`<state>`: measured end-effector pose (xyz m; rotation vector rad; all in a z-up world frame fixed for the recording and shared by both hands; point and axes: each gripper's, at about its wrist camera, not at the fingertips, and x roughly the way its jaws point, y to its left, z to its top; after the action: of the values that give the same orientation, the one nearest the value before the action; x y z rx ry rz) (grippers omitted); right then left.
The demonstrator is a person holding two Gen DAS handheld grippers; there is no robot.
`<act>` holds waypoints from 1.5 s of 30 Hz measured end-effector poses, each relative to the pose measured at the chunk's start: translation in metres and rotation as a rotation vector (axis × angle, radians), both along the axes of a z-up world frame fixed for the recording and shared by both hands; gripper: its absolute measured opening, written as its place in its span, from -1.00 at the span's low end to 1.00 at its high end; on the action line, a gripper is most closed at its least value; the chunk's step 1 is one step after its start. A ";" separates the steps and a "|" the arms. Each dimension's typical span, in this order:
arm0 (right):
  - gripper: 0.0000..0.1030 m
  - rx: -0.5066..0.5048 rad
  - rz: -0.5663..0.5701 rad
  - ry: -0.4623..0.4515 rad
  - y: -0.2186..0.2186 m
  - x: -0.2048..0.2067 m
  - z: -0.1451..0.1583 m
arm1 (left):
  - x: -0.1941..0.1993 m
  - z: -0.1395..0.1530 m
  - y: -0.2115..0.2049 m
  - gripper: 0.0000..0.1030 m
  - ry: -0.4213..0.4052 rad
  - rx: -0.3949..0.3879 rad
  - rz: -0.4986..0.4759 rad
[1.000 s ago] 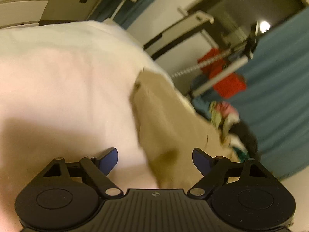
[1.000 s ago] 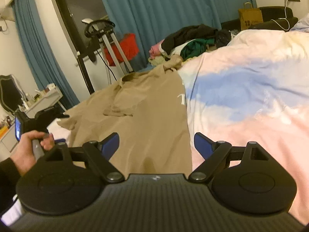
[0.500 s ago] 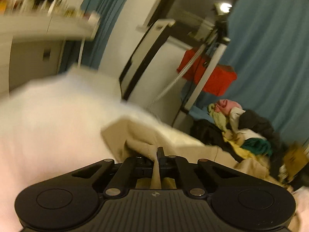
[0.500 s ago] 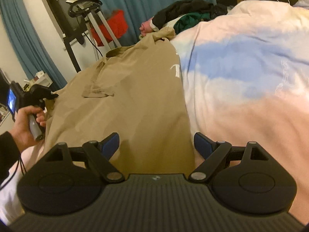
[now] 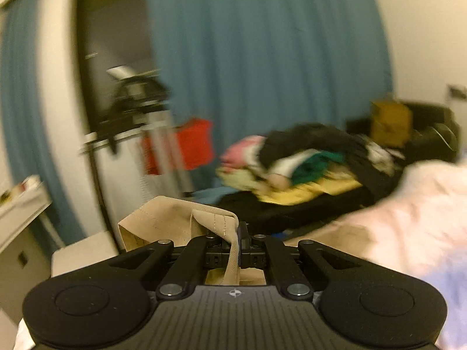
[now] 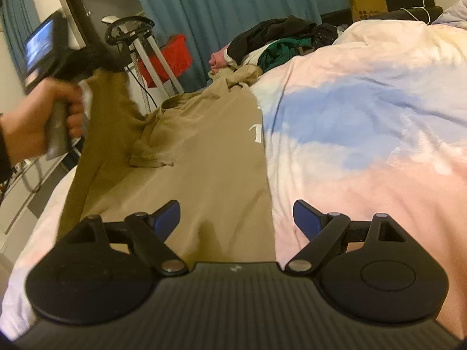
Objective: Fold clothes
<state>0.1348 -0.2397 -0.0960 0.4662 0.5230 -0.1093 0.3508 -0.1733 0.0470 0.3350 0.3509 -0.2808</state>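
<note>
Left gripper (image 5: pixel 238 243) pinches shirt (image 6: pixel 204 157) edge, lifted; right gripper (image 6: pixel 236 218) spread over near hem, long axis running ahead.

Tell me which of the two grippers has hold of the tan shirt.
The left gripper: its jaws are shut on a hem of the tan shirt, lifting that edge off the bed. The right gripper hangs open above the shirt, holding nothing.

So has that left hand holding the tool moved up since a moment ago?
Yes. The left hand has risen beside the blue curtain, lifting the tan cotton shirt's edge off the bed.
</note>
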 end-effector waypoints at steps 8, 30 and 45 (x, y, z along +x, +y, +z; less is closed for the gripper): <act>0.67 0.096 -0.050 -0.001 -0.024 -0.001 -0.011 | 0.005 -0.091 -0.092 -0.96 0.086 0.040 -0.018; 0.67 0.044 -0.001 -0.034 -0.012 0.006 -0.008 | -0.169 -0.032 0.153 0.47 0.289 -0.278 -0.042; 0.67 0.034 0.056 -0.013 0.017 -0.042 0.014 | -0.233 -0.090 0.409 0.30 0.861 -0.616 -0.058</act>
<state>0.0931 -0.2230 -0.0816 0.4847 0.5256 -0.0437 0.1180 0.2354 -0.0429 -0.4108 1.0689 -0.5679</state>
